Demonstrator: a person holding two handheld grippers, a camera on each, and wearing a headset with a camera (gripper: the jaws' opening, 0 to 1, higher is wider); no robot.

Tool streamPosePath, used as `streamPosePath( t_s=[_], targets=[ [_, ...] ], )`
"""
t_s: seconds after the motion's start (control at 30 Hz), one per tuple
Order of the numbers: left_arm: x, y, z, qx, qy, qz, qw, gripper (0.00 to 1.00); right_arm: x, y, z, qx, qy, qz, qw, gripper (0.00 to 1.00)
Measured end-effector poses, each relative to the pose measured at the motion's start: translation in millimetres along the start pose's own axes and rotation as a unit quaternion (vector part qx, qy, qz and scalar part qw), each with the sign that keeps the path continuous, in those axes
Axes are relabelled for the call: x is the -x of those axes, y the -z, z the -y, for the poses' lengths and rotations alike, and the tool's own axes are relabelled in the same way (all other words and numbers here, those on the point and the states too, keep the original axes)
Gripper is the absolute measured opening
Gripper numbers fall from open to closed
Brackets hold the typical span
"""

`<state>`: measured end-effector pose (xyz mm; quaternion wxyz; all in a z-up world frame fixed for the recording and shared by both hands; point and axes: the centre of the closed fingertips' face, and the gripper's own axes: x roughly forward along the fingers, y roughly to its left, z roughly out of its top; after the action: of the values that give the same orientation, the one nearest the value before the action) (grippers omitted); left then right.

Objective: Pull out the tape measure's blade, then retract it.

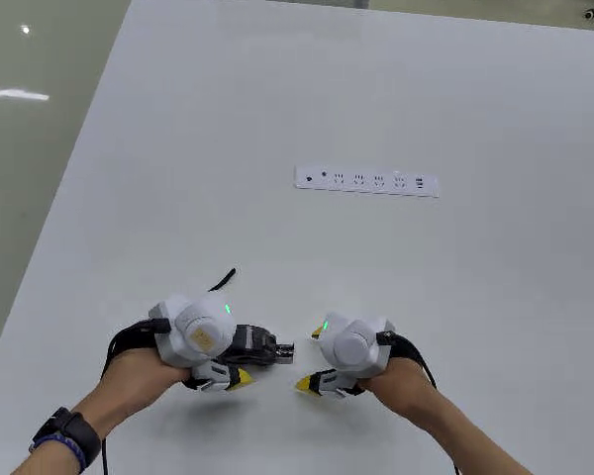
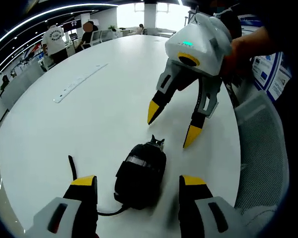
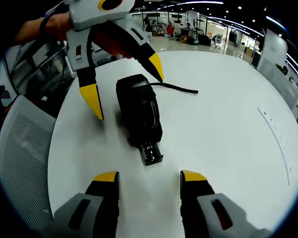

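Head view: tape measure within left tool

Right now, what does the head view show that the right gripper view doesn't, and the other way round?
Head view: both forearms, a dark wristband on the left wrist, and the right gripper's white body. Right gripper view: a mesh chair beside the table and the office behind. Shared: the tape measure, the open left gripper straddling it, the power strip, the white table.
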<state>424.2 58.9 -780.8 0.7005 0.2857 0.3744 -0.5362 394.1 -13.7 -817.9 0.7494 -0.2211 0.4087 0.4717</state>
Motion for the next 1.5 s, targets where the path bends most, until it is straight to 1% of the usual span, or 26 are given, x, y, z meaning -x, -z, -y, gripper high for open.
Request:
streamPosePath(
  t_s=[0.03, 0.07, 0.1, 0.17, 0.27, 0.33, 0.37, 0.4, 0.43, 0.47, 0.57, 0.63, 0.7, 0.77, 0.83, 0.87, 0.9, 0.93, 1.1, 1.2, 1.37, 1.5],
  targets=[
    [-1.7, 0.9, 1.7, 0.001, 0.008, -0.005, 0.9999, 0.59, -0.2, -0.9, 1.7, 0.001, 0.002, 0.001, 1.0, 0.48],
    [-3.9, -0.3, 2.3, 0.006, 0.014, -0.006, 0.9999, 0.57, -0.8, -2.2, 3.1, 0.001, 0.003, 0.004, 1.0, 0.47],
    [-5.6, -2.0, 1.6, 0.008, 0.014, -0.004, 0.9999, 0.57, -1.6, -3.2, 3.5, -0.001, 0.002, 0.006, 1.0, 0.46],
    [-9.8, -2.2, 3.5, 0.007, 0.021, -0.01, 0.9997, 0.56, -5.2, -4.5, 3.2, 0.0, -0.003, 0.007, 1.0, 0.45],
    [-14.4, -0.1, 2.4, -0.019, 0.019, -0.027, 0.9993, 0.48, -8.9, -6.4, 3.0, 0.009, -0.007, 0.004, 0.9999, 0.43],
    [-17.6, -1.0, 3.9, -0.037, 0.024, -0.034, 0.9985, 0.37, -11.6, -10.3, 2.9, 0.016, -0.012, 0.006, 0.9998, 0.42],
    [-18.5, -0.3, 4.2, -0.037, 0.023, -0.039, 0.9983, 0.38, -12.9, -11.7, 3.0, 0.019, -0.014, 0.007, 0.9997, 0.41],
    [-18.6, -0.2, 5.0, -0.047, 0.027, -0.044, 0.9975, 0.37, -14.5, -13.2, 2.7, 0.023, -0.016, 0.006, 0.9996, 0.4],
    [-18.2, 0.1, 4.8, -0.05, 0.029, -0.047, 0.9972, 0.37, -15.2, -14.2, 2.9, 0.028, -0.017, 0.005, 0.9994, 0.39],
    [-17.8, 0.5, 4.0, -0.049, 0.031, -0.048, 0.9972, 0.37, -16.9, -14.6, 3.5, 0.037, -0.018, 0.002, 0.9991, 0.38],
    [-17.4, 1.2, 4.0, -0.05, 0.032, -0.048, 0.997, 0.36, -19.4, -15.3, 4.4, 0.048, -0.02, -0.002, 0.9986, 0.35],
    [-17.5, 1.4, 4.1, -0.05, 0.03, -0.049, 0.9971, 0.36, -21.2, -16.0, 3.9, 0.063, -0.025, -0.003, 0.9977, 0.31],
    [-17.9, 1.4, 4.4, -0.051, 0.029, -0.052, 0.9969, 0.36, -22.1, -16.8, 5.4, 0.08, -0.02, -0.005, 0.9966, 0.27],
    [-18.0, 1.0, 4.8, -0.052, 0.027, -0.054, 0.9968, 0.36, -22.0, -17.9, 5.5, 0.08, -0.025, -0.005, 0.9964, 0.25],
    [-17.8, 1.5, 4.5, -0.051, 0.026, -0.055, 0.9968, 0.36, -22.6, -18.7, 5.2, 0.092, -0.029, -0.003, 0.9953, 0.24],
    [-17.7, 1.3, 4.4, -0.049, 0.027, -0.054, 0.997, 0.36, -22.7, -18.8, 2.8, 0.096, -0.036, -0.001, 0.9948, 0.22],
    [-17.7, 1.2, 4.1, -0.048, 0.027, -0.053, 0.9971, 0.36, -22.9, -18.6, -0.6, 0.097, -0.042, 0.001, 0.9944, 0.17],
    [-17.8, 1.2, 4.2, -0.046, 0.028, -0.052, 0.9971, 0.36, -22.6, -17.8, -1.5, 0.106, -0.037, 0.002, 0.9936, 0.16],
    [-17.8, 2.1, 4.7, -0.05, 0.026, -0.06, 0.9966, 0.36, -23.3, -18.1, -0.5, 0.102, -0.045, 0.002, 0.9938, 0.15],
    [-17.8, 2.7, 3.9, -0.048, 0.026, -0.063, 0.9966, 0.36, -23.3, -17.7, -0.9, 0.107, -0.047, 0.002, 0.9931, 0.14],
    [-17.8, 3.9, 4.5, -0.048, 0.027, -0.08, 0.9953, 0.36, -20.9, -14.9, -1.5, 0.126, -0.052, -0.004, 0.9907, 0.14],
    [-17.3, 6.0, 4.0, -0.047, 0.026, -0.089, 0.9946, 0.36, -20.0, -13.3, -0.8, 0.128, -0.051, -0.007, 0.9904, 0.13]
  ],
)
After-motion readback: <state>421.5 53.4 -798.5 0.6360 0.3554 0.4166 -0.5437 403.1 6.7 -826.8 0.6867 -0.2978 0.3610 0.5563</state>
